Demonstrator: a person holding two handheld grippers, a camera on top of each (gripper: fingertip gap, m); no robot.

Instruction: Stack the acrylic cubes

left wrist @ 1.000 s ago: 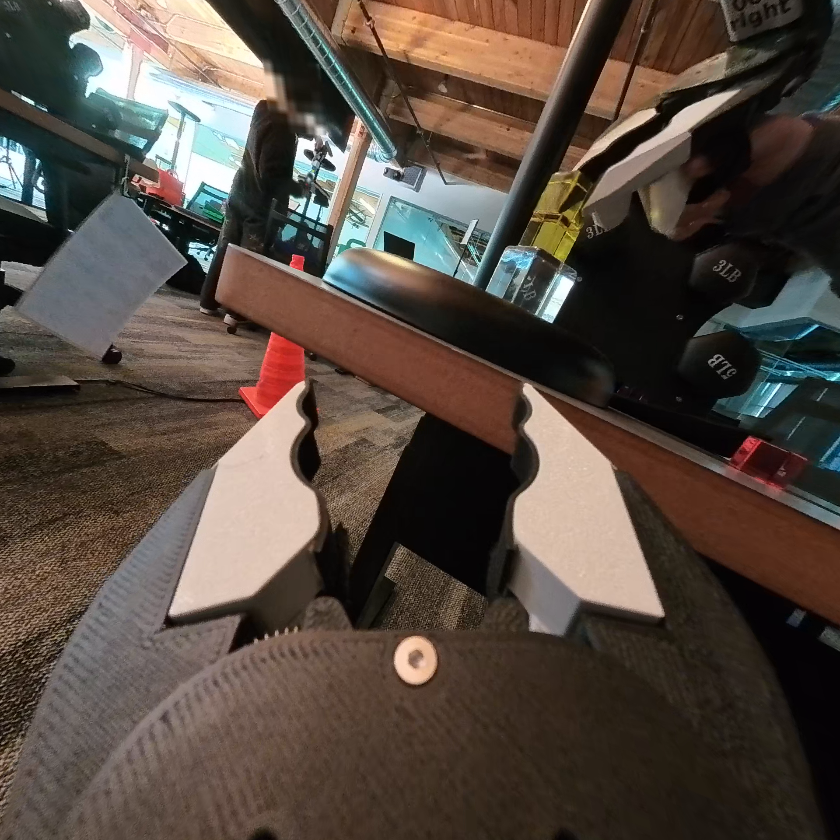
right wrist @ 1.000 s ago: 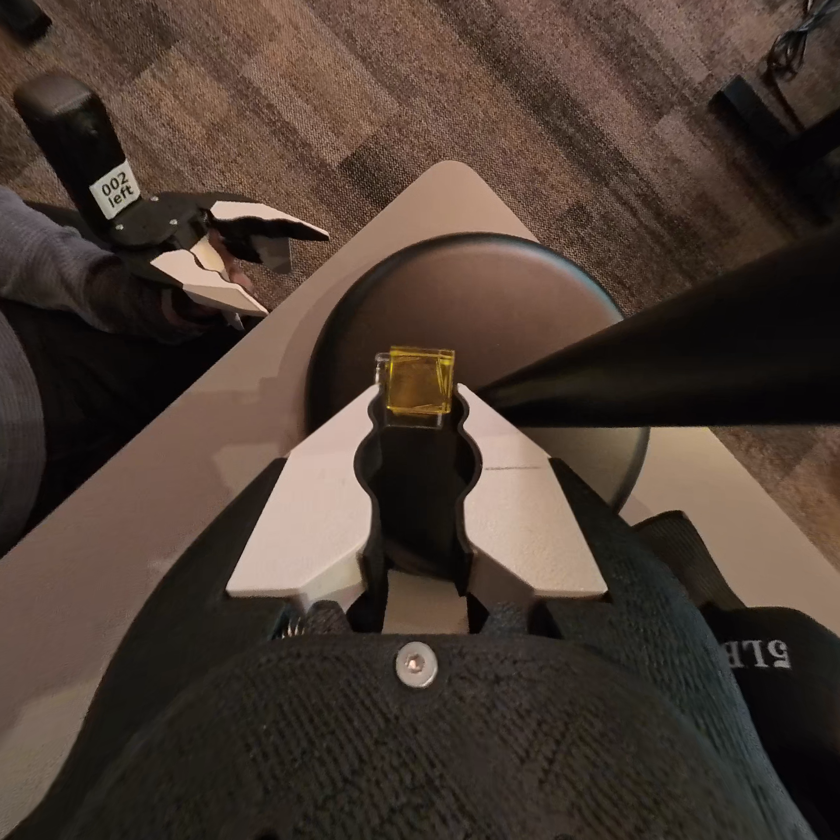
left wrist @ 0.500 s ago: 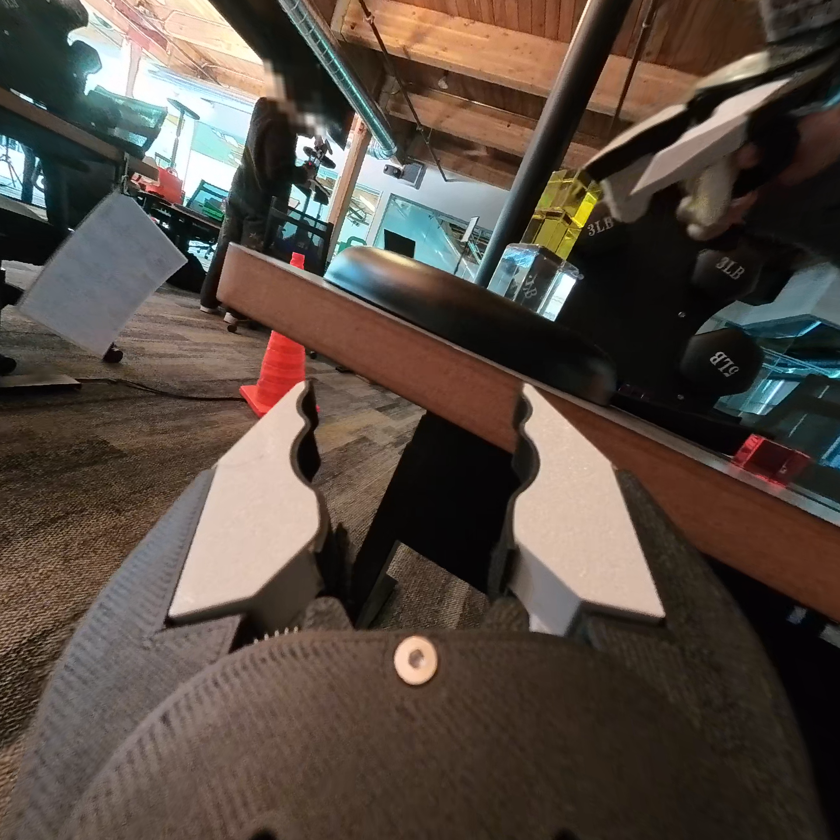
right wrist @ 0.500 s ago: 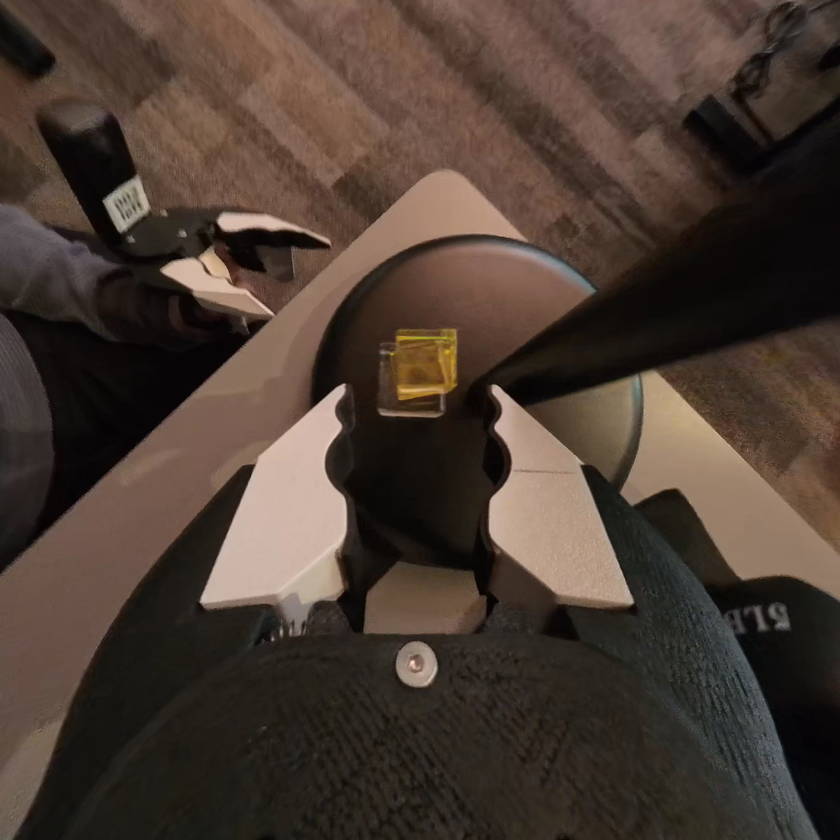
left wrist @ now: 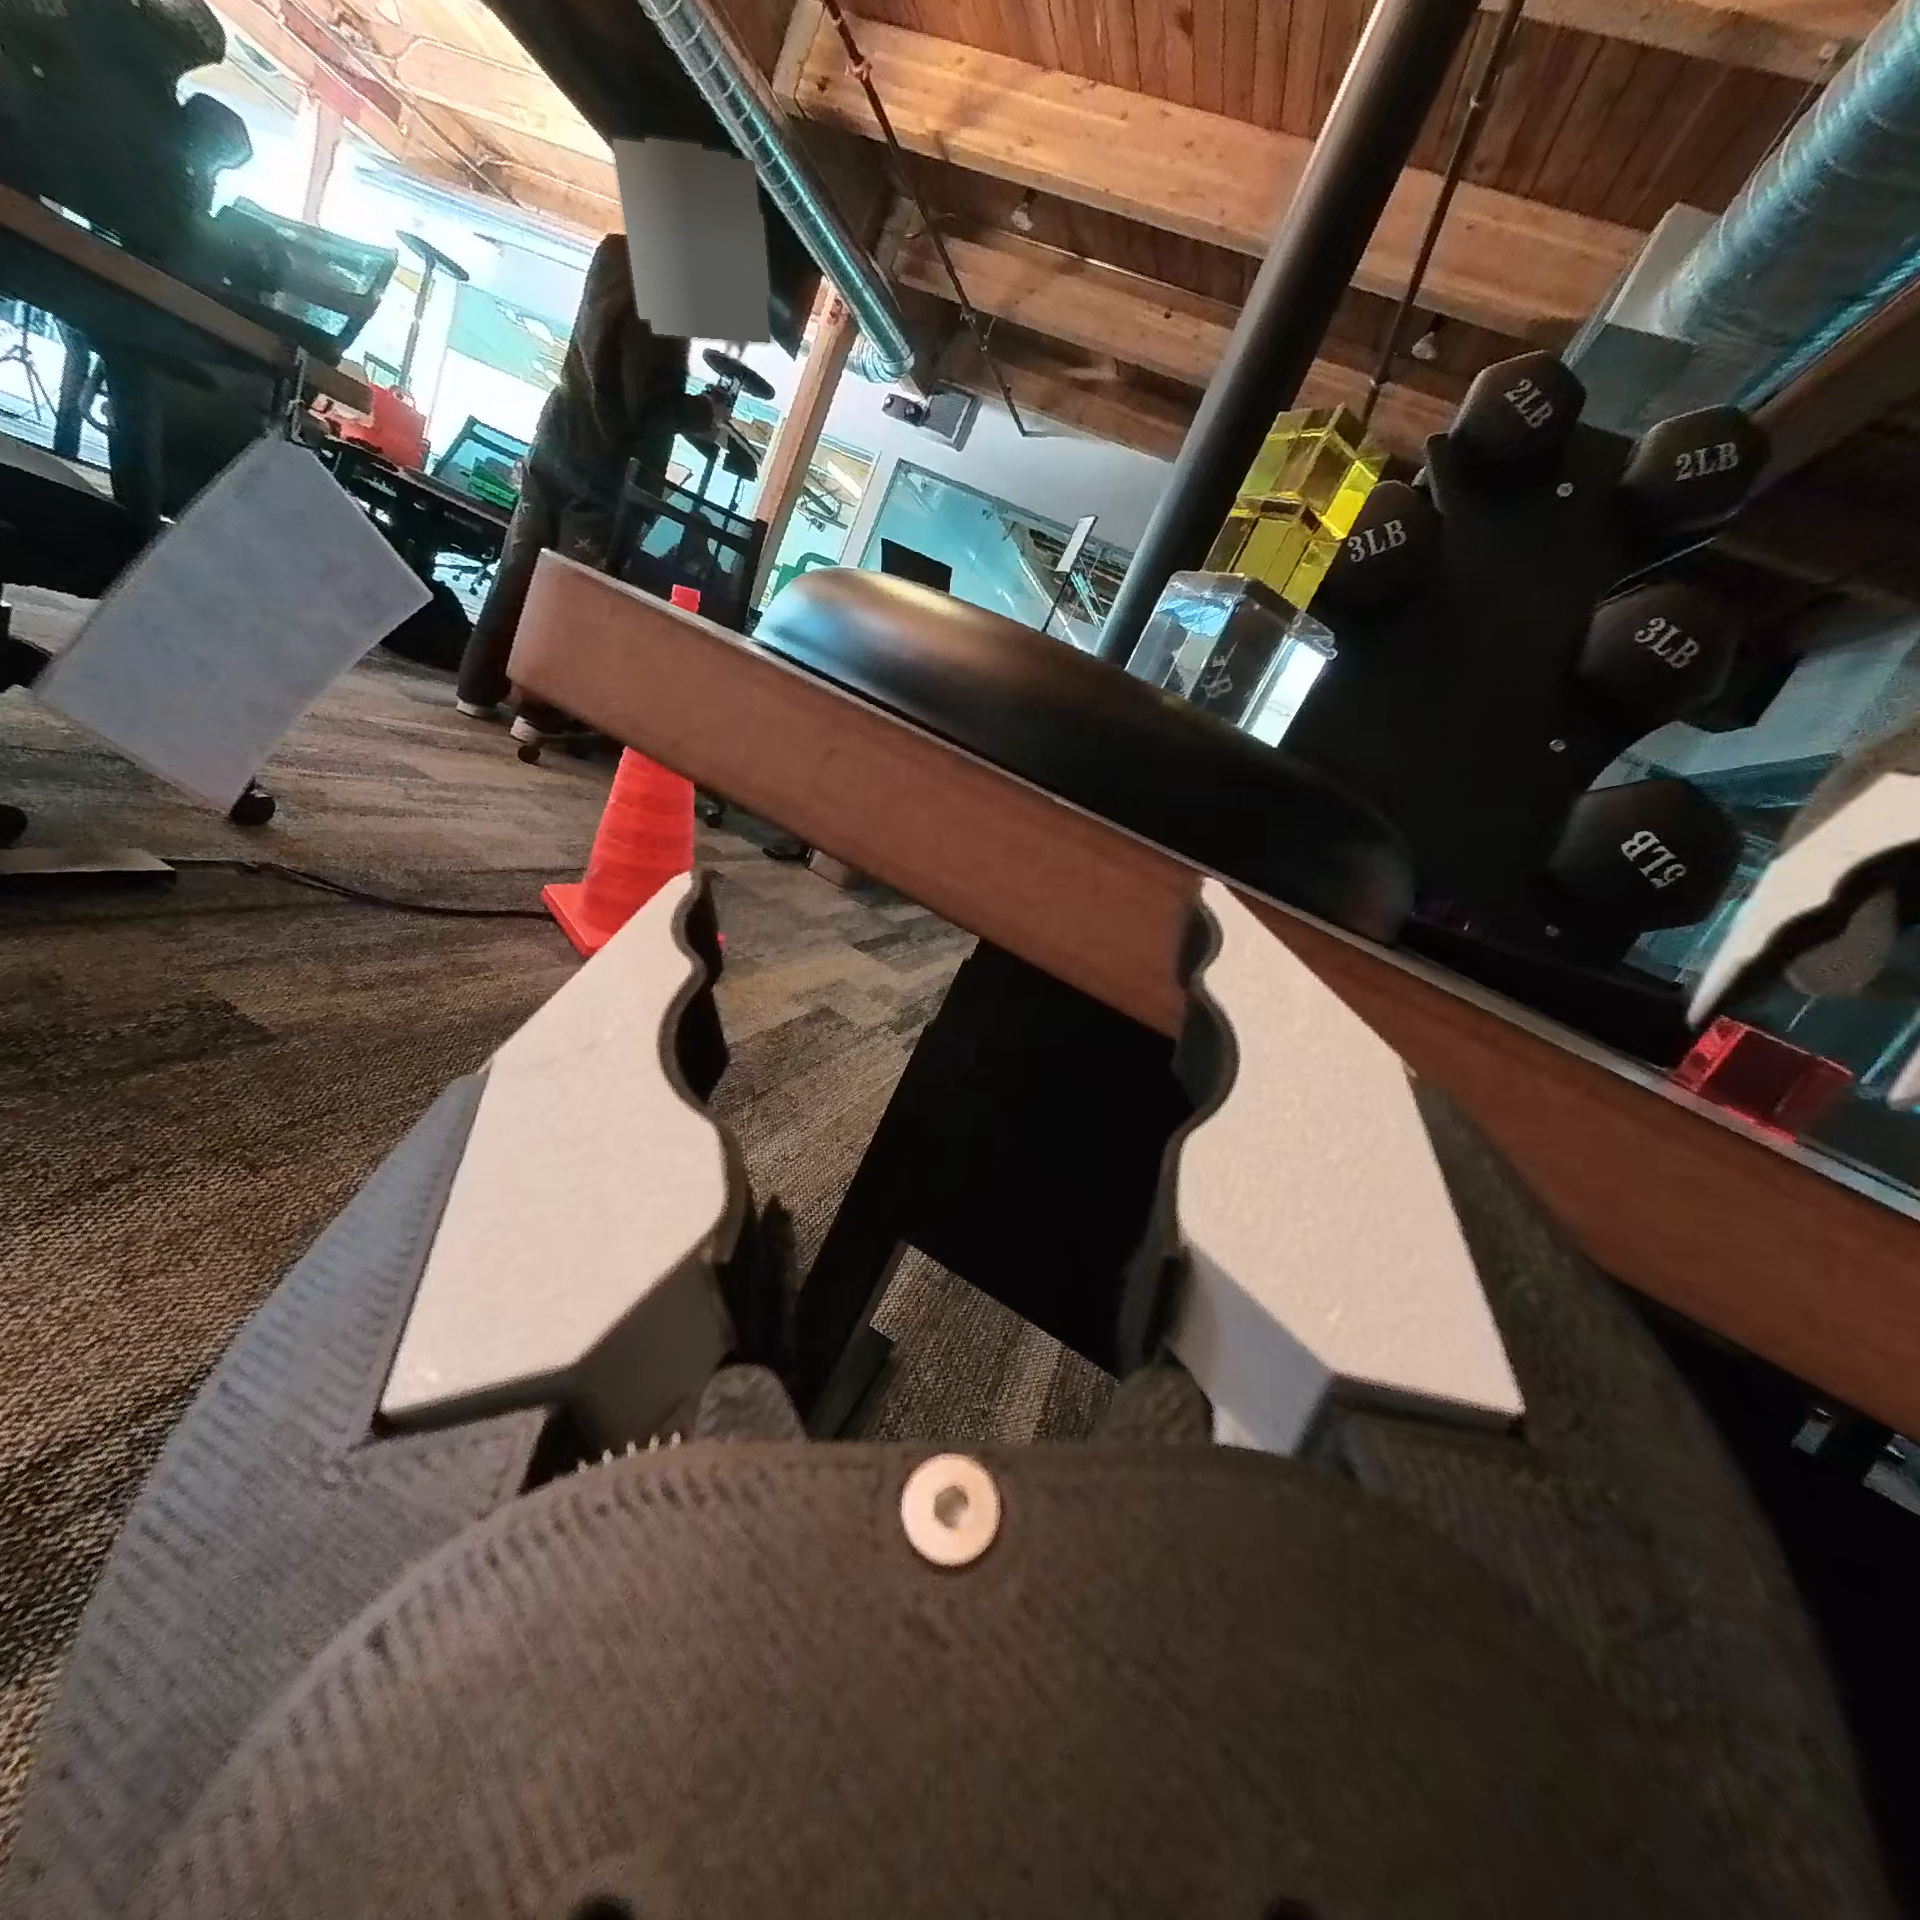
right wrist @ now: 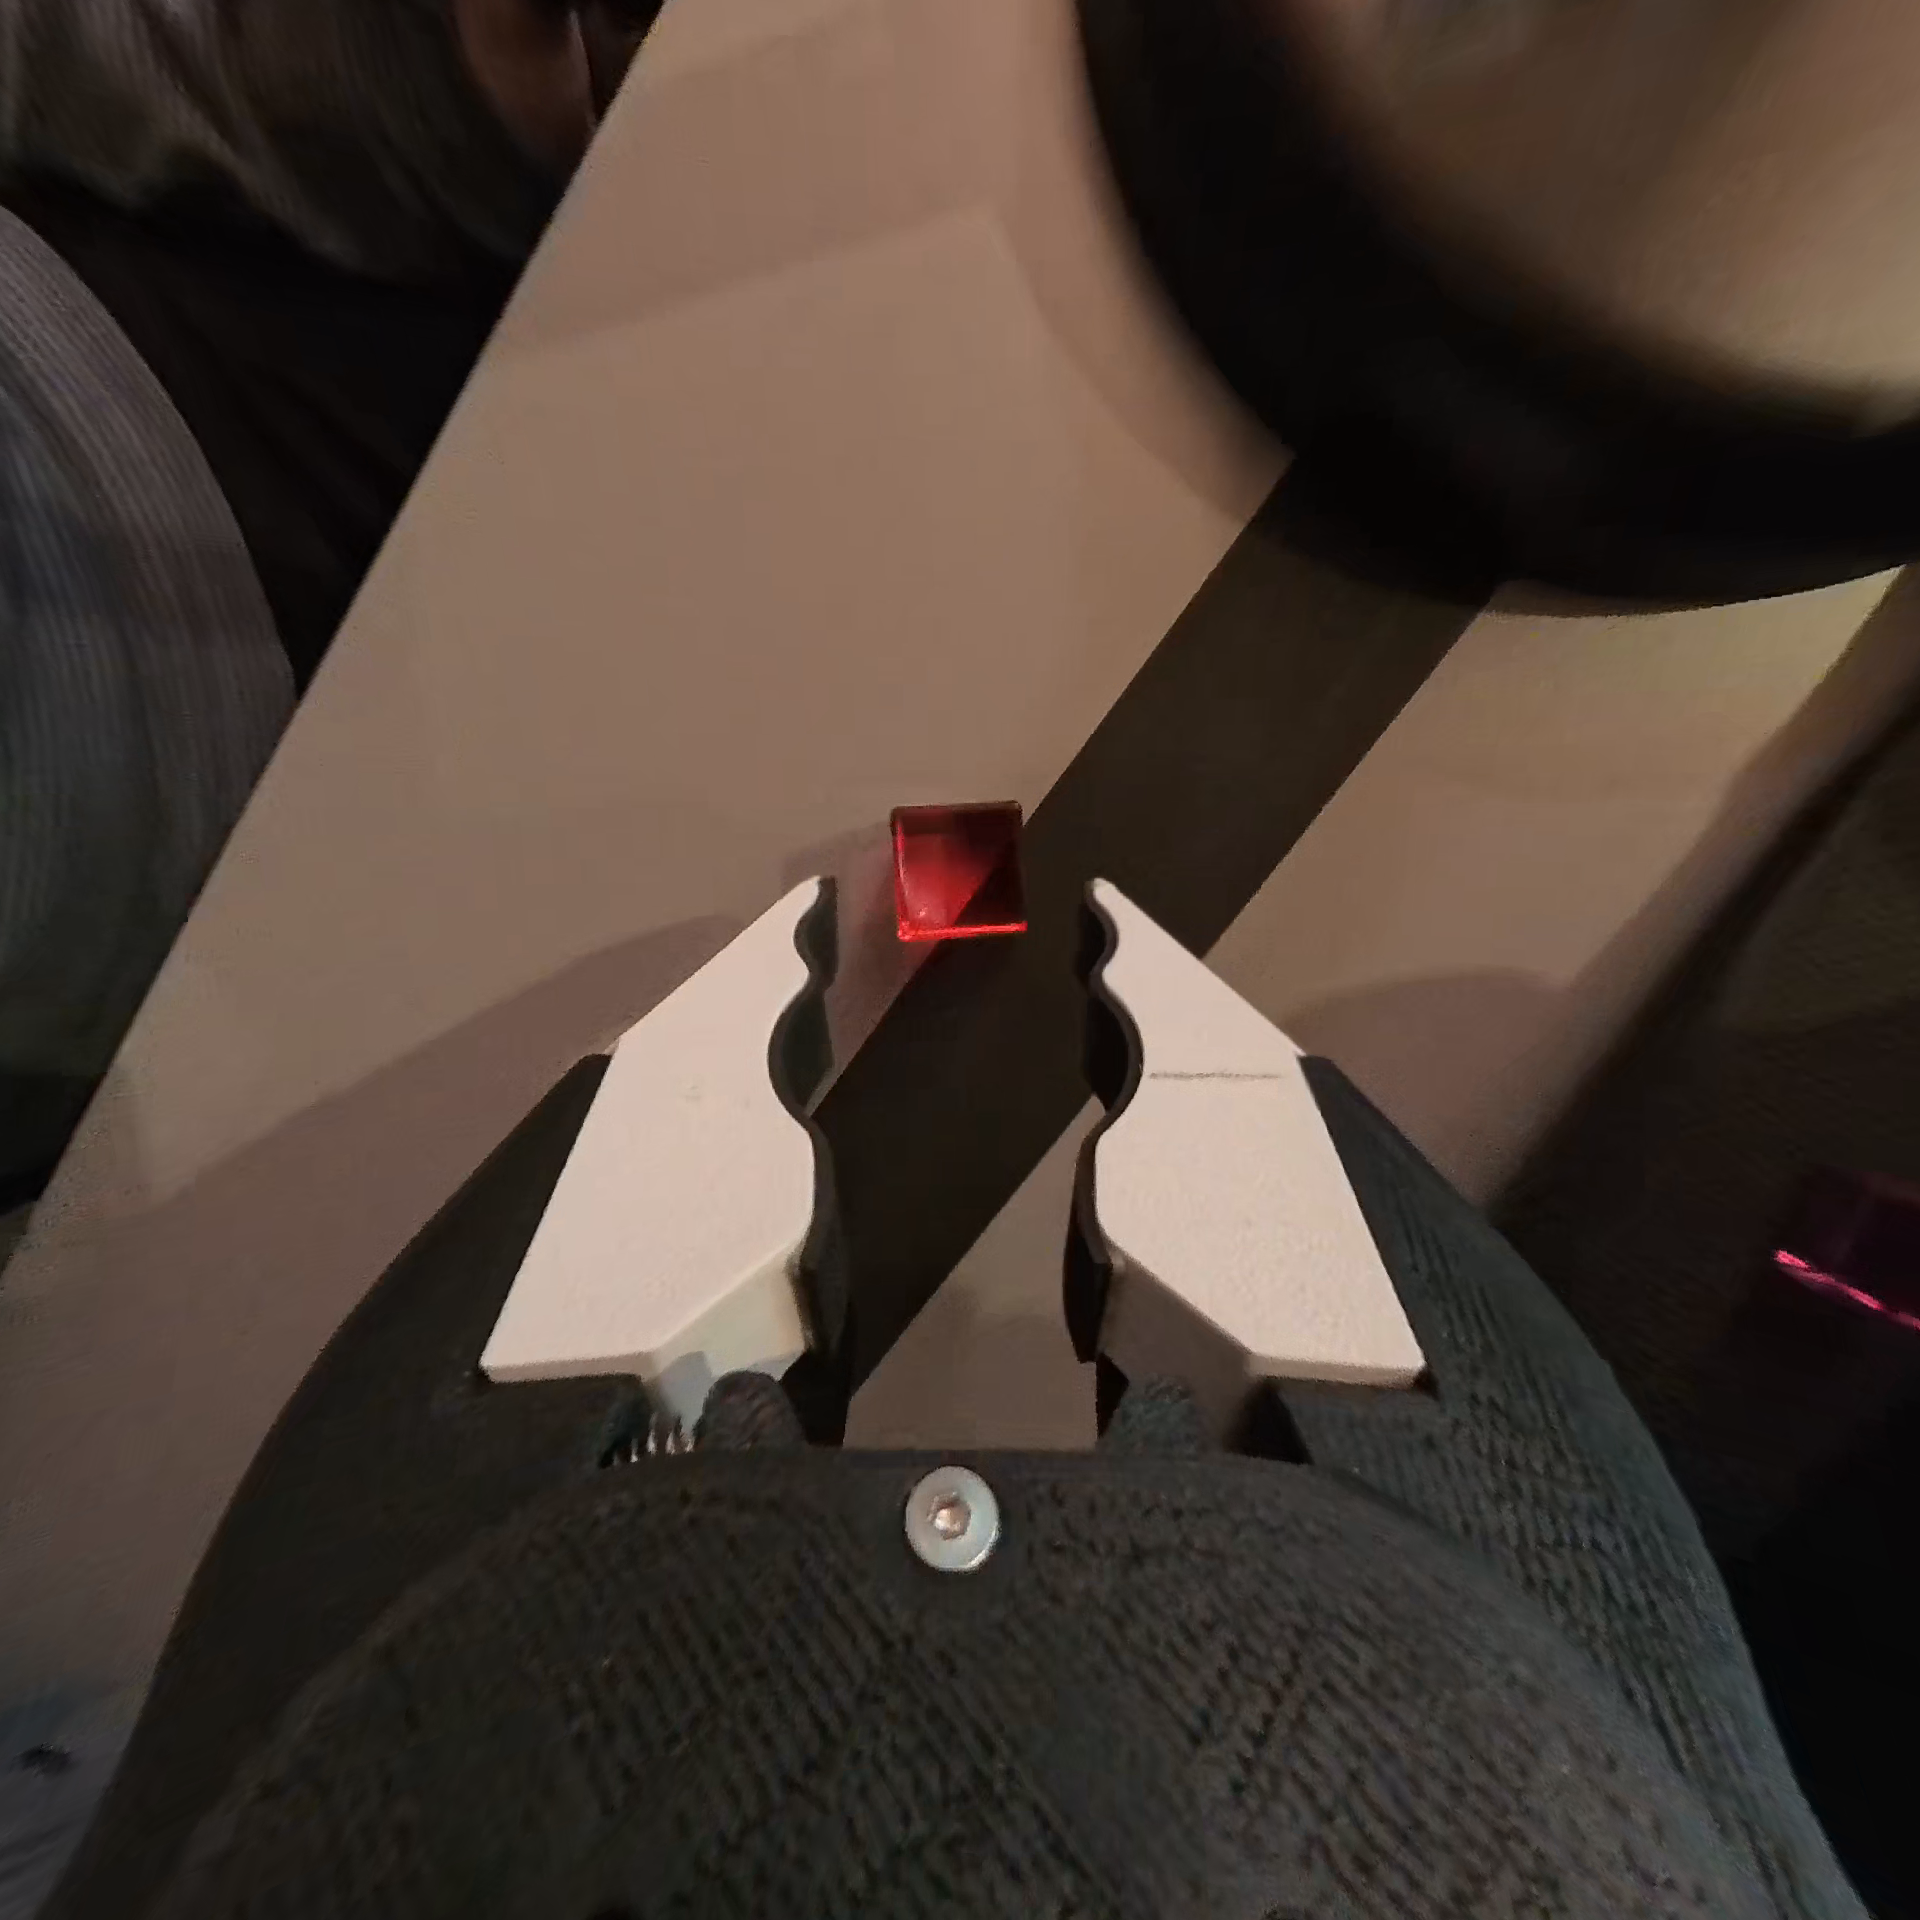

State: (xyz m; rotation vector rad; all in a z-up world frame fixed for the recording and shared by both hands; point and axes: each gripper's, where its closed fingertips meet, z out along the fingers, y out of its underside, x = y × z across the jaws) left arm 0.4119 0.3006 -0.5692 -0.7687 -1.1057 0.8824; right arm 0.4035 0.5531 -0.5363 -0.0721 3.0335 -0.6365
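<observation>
- Only the right wrist view looks down on the red cube [right wrist: 958, 873], which rests on the pale tabletop [right wrist: 644, 644] across the edge of a dark diagonal shadow.
- The right gripper [right wrist: 958, 902] has its jaws spread on either side of the cube, with a clear gap at each pad.
- Only the left wrist view takes in the room: the left gripper [left wrist: 951, 914], jaws spread wide and holding nothing, sits below the table edge [left wrist: 852, 769].
- Relative to the cube [left wrist: 1756, 1075], the black disc [left wrist: 1081, 707], a clear block [left wrist: 1226, 655], a yellow block [left wrist: 1299, 499] and a dumbbell rack [left wrist: 1496, 644] stand farther along the table.
- Bare tabletop lies beyond the cube; carpet and an orange cone [left wrist: 634, 842] lie past the edge.
</observation>
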